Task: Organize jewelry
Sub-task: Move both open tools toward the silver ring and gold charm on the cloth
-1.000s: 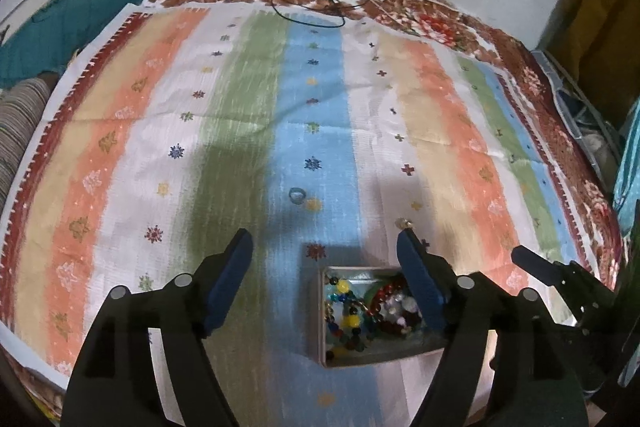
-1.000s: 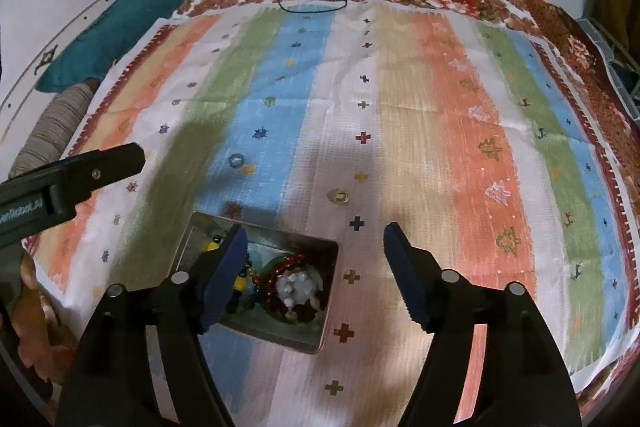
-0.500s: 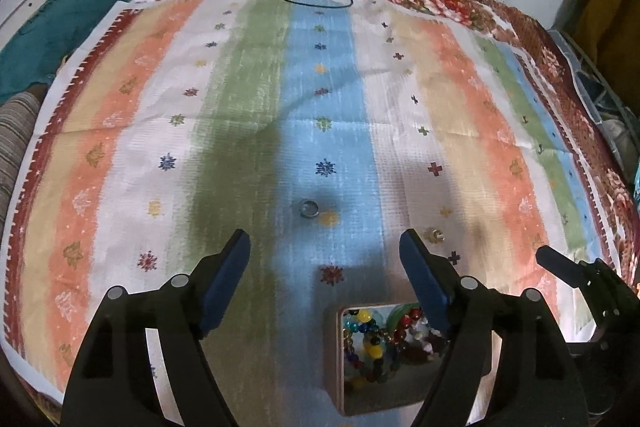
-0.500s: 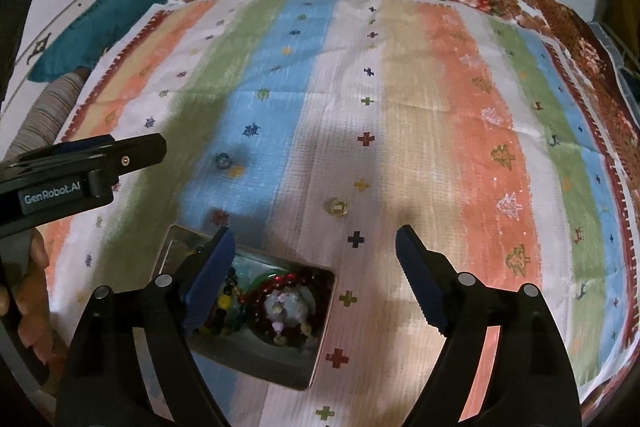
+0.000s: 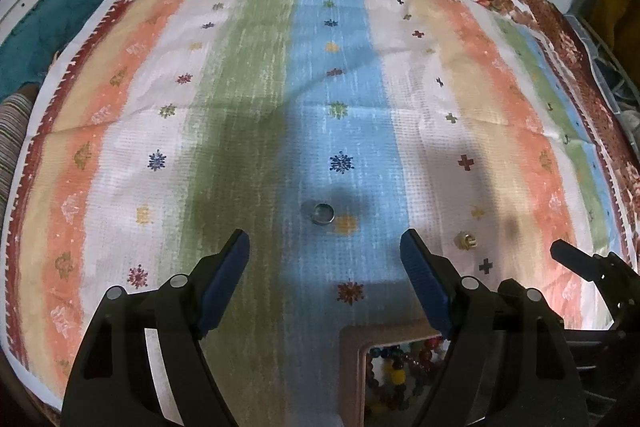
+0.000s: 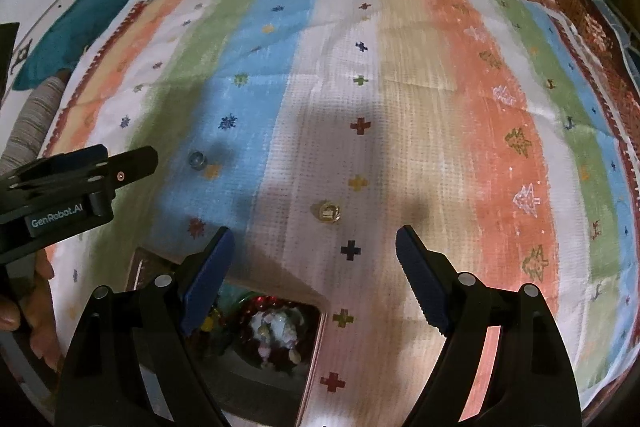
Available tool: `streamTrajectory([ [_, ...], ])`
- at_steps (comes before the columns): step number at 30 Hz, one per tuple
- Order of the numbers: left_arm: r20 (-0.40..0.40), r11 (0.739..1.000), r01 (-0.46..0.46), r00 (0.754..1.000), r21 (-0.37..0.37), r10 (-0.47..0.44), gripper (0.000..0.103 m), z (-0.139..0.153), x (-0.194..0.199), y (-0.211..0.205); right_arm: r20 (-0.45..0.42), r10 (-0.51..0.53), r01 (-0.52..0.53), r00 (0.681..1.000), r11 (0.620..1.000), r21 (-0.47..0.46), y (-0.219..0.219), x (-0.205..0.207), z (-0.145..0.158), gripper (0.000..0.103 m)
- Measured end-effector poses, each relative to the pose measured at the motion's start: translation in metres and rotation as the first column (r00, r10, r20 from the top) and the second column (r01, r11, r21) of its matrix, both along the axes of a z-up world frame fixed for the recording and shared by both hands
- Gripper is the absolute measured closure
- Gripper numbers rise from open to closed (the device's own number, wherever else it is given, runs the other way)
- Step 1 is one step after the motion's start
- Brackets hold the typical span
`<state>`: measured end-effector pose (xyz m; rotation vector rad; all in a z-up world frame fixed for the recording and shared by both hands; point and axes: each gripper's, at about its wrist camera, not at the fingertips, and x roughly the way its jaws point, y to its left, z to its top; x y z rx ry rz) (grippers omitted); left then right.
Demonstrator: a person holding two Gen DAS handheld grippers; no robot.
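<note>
Two loose pieces lie on the striped cloth (image 5: 248,131): a silver ring (image 5: 322,213) on the blue stripe and a gold ring (image 6: 329,211) on the white stripe. Each sits just ahead of a gripper, likely one target per hand. Left gripper (image 5: 325,259) wide, nothing between the jaws. Right gripper (image 6: 311,257) also wide and empty. The box (image 6: 312,355) of beads sits below both, close, probably the drop spot. Both rings sit well away from the cloth's edges. Open cloth all around them; only the box rim and the other gripper crowd the approach.
</note>
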<state>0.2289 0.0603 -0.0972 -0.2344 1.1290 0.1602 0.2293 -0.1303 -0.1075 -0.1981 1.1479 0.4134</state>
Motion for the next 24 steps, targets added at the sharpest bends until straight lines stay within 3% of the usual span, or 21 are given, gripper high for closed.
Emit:
streamTrajectory([
  [10,-0.030,1.000,0.018,0.999,0.022,-0.018,0.026,-0.017,0.012,-0.002,-0.037,-0.023,0.022,0.999,1.000,-0.012,0.001,0.015,-0.014,0.020],
  [24,-0.048,0.999,0.049,0.998,-0.013,-0.049,0.028,-0.034,0.034,-0.001,-0.072,-0.009,0.005,0.997,0.999,-0.053,0.008,0.031,-0.036,0.020],
])
